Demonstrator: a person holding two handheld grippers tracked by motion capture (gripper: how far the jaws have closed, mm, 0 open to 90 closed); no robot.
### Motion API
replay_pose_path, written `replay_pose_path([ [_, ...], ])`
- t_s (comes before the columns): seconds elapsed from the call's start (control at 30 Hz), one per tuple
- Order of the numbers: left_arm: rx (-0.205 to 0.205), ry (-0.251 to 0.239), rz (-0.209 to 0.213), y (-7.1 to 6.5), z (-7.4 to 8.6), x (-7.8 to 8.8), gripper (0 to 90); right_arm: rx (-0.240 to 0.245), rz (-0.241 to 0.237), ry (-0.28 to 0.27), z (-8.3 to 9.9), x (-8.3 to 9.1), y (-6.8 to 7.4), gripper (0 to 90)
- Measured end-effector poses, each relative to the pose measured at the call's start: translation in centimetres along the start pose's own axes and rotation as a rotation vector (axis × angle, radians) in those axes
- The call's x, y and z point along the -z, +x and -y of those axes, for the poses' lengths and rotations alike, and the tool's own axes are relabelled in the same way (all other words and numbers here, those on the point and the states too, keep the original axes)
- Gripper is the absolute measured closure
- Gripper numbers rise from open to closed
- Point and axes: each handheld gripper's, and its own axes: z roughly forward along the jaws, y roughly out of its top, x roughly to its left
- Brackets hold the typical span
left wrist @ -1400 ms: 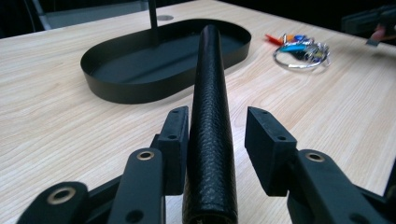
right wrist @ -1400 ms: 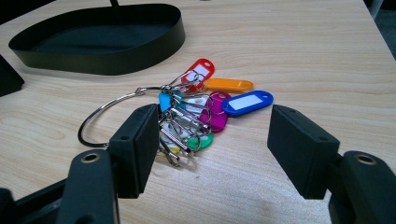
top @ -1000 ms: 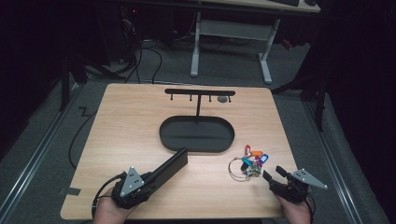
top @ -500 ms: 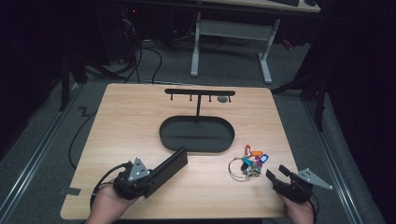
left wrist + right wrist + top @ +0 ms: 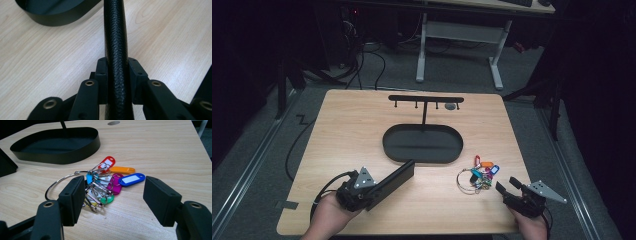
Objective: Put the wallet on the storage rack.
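Note:
My left gripper (image 5: 371, 192) is shut on the near end of a flat black leather case (image 5: 394, 179), which points up and right toward the oval tray (image 5: 387, 145). In the left gripper view the case (image 5: 116, 37) stands edge-on between the two jaws of that gripper (image 5: 117, 70). A bunch of keys with coloured tags on a large ring (image 5: 479, 175) lies right of centre. My right gripper (image 5: 507, 185) is open just right of the keys and near the front edge. In the right gripper view the keys (image 5: 105, 182) lie just beyond its spread jaws (image 5: 112, 200).
A black oval tray (image 5: 62, 155) sits mid-table, with a T-shaped black hook rack (image 5: 426, 99) rising behind it. A small round hole (image 5: 450, 106) marks the tabletop at the back. Bare wood spreads left of the tray and along the front. Cables and desk legs lie beyond the table.
My left gripper has shifted a little right and away from the front edge, carrying the black case closer to the tray. The right gripper has barely moved.

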Motion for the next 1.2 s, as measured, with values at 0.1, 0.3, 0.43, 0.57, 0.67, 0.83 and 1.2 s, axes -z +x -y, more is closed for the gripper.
replay_pose_path([
  [0.1,-0.037,0.0,-0.008,-0.2,-0.3,0.2,73.9,0.0,0.001,-0.001,0.0,0.0,-0.1,34.2],
  [0.3,-0.094,-0.023,-0.037,-0.6,-1.1,0.5,74.4,-0.005,-0.003,0.001,0.1,-0.1,-0.1,34.2],
  [0.43,-0.122,-0.035,-0.047,-0.7,-1.8,0.7,74.3,-0.008,-0.002,0.001,0.1,-0.1,-0.1,34.3],
  [0.57,-0.157,-0.042,-0.067,-0.6,-2.7,0.8,74.2,-0.008,-0.001,-0.001,0.1,0.0,-0.2,34.3],
  [0.67,-0.192,-0.052,-0.079,-0.5,-3.5,0.9,74.1,-0.009,-0.001,-0.001,0.1,0.0,-0.2,34.2],
  [0.83,-0.249,-0.072,-0.108,-0.1,-4.8,1.1,74.1,-0.007,-0.001,-0.001,0.1,0.0,-0.2,34.3],
  [1.2,-0.373,-0.081,-0.143,1.1,-7.5,0.5,74.0,-0.009,-0.001,0.003,0.2,0.2,-0.3,34.4],
])
